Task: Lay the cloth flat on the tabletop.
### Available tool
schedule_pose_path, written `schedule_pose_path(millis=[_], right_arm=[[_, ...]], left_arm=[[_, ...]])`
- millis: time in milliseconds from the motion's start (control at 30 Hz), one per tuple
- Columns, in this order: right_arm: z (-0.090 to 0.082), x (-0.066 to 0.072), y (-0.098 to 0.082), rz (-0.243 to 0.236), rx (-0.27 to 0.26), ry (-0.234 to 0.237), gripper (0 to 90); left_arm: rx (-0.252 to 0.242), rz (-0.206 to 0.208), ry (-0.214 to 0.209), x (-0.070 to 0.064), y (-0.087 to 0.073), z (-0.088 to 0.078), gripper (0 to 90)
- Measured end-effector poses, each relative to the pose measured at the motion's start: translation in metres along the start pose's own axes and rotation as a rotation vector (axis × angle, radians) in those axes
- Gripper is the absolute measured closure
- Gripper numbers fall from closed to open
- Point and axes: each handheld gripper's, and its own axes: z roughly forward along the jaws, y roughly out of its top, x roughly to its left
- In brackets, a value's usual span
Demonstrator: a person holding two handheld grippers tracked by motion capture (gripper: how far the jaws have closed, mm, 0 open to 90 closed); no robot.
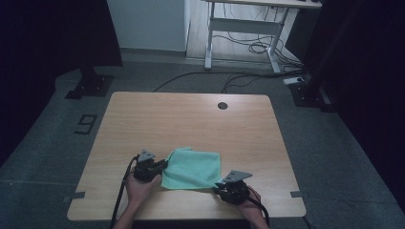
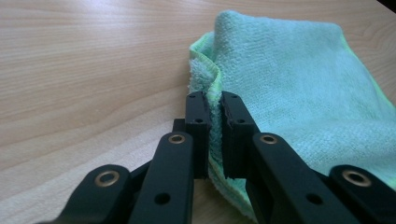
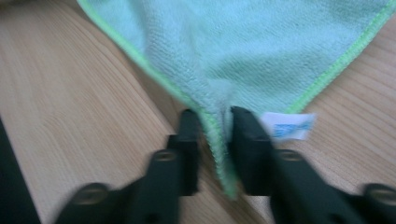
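A mint-green cloth [image 1: 193,168] with a brighter green hem lies folded on the wooden table [image 1: 191,119], near its front edge. My left gripper [image 1: 165,164] is at the cloth's left edge. In the left gripper view, this left gripper [image 2: 213,100] is shut on a raised fold of the cloth [image 2: 289,79]. My right gripper [image 1: 218,185] is at the cloth's near right corner. In the right gripper view, the right gripper [image 3: 215,116] stands slightly open, and the corner of the cloth [image 3: 252,51] hangs loosely in the gap. A white label [image 3: 287,126] sticks out beside the right jaw.
A dark round hole [image 1: 222,105] sits near the table's far edge. Beyond the table are a white desk frame [image 1: 243,28], loose cables [image 1: 229,78] on the grey floor and black stand bases [image 1: 90,86] at both sides.
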Motion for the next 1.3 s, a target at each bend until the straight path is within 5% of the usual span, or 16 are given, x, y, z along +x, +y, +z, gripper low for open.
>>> schedule_pose_path(millis=[67,433,767,1000,1067,1300], right_arm=[[-0.004,0.0,0.001,0.012,-0.029,0.01,57.4],[-0.036,-0.021,0.031,0.062,-0.177,-0.019,49.6],[0.032,-0.066,0.061,0.108,-0.114,-0.132,41.1],[0.061,-0.085,0.073,0.128,-0.067,-0.134,39.1],[0.068,-0.088,0.074,0.118,-0.025,-0.156,43.9],[0.068,-0.081,0.073,0.055,0.001,-0.11,79.9]], left_arm=[[0.004,0.005,0.002,0.0,-0.001,0.001,82.7],[0.0,0.008,0.005,0.001,-0.001,0.0,82.6],[-0.003,0.013,0.0,0.001,0.0,0.001,82.8],[-0.005,0.016,0.003,0.002,0.0,0.001,83.0],[-0.008,0.017,0.006,0.002,0.0,0.001,83.3],[-0.024,0.016,0.016,0.003,0.0,-0.001,83.6]])
